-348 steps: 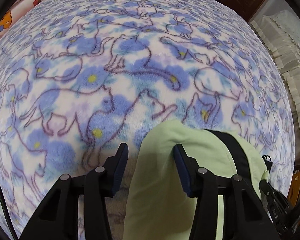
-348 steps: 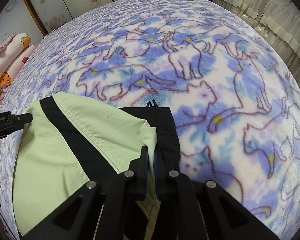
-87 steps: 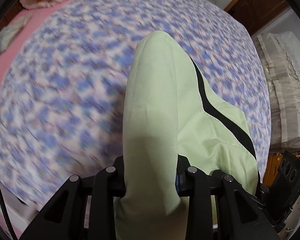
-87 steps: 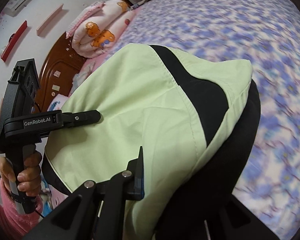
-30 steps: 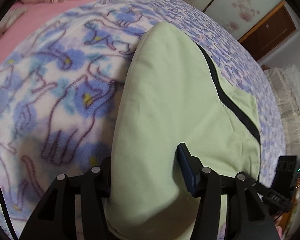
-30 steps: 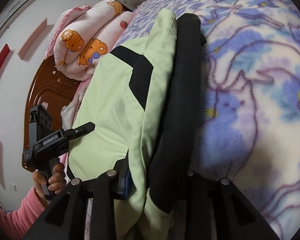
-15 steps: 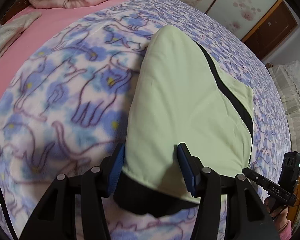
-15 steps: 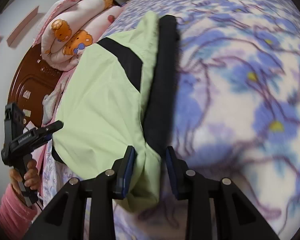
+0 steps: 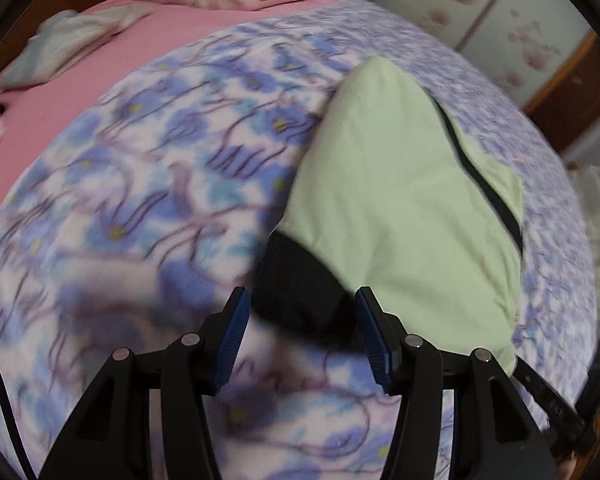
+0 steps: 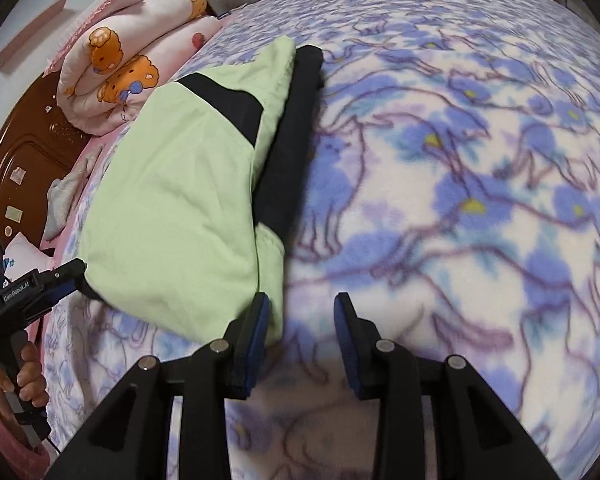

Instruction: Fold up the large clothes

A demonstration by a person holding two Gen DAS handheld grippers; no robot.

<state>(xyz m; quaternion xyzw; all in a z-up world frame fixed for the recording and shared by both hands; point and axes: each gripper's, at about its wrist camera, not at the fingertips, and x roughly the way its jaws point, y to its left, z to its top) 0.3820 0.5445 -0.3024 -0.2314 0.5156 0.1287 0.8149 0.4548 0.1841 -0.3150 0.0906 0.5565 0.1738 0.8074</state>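
Left wrist view: left gripper (image 9: 300, 330) spread, clear of folded jacket (image 9: 400, 208). Right gripper (image 10: 300, 330) jaws opening, nothing between. Back off gently; avoid snagging corners, disturbing fold on blanket (image 10: 480, 200).

Cat-print fleece blanket (image 10: 480, 200), rolled bear-print quilt (image 10: 120, 64), pink sheet (image 9: 80, 80).

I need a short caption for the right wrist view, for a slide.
Right claw opening beside the folded green-and-black garment on the cat-print blanket.
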